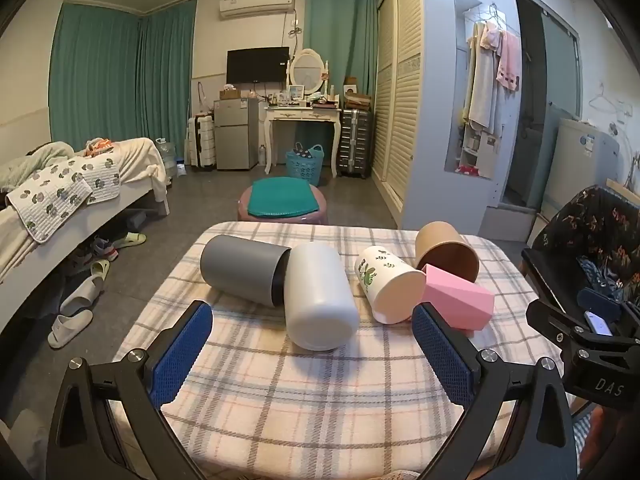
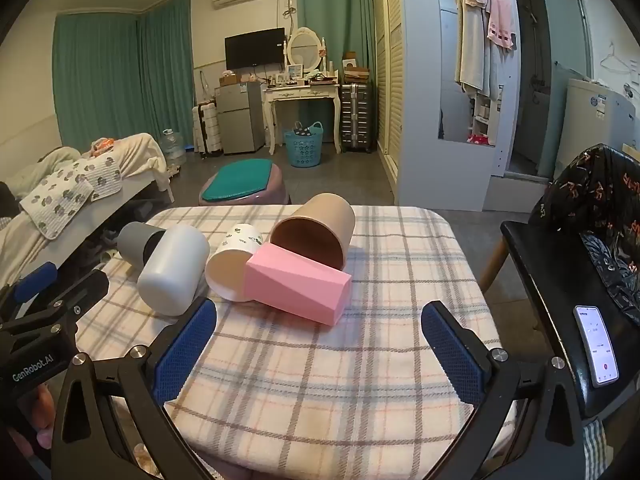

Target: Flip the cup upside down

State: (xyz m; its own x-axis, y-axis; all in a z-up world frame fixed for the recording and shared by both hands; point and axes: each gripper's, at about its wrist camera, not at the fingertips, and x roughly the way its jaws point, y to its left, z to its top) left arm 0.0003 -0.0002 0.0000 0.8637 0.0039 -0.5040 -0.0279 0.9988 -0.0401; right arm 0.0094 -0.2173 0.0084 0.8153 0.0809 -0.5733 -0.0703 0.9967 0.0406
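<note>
Several cups lie on their sides on the plaid-covered table: a grey cup, a plain white cup, a white cup with green leaf print, a brown cup and a faceted pink cup. They also show in the right wrist view: grey cup, white cup, leaf-print cup, brown cup, pink cup. My left gripper is open and empty, just short of the white cup. My right gripper is open and empty, just short of the pink cup.
A black chair with a phone on it stands right of the table. A purple stool with a green cushion stands beyond the table's far edge. A bed is at the left.
</note>
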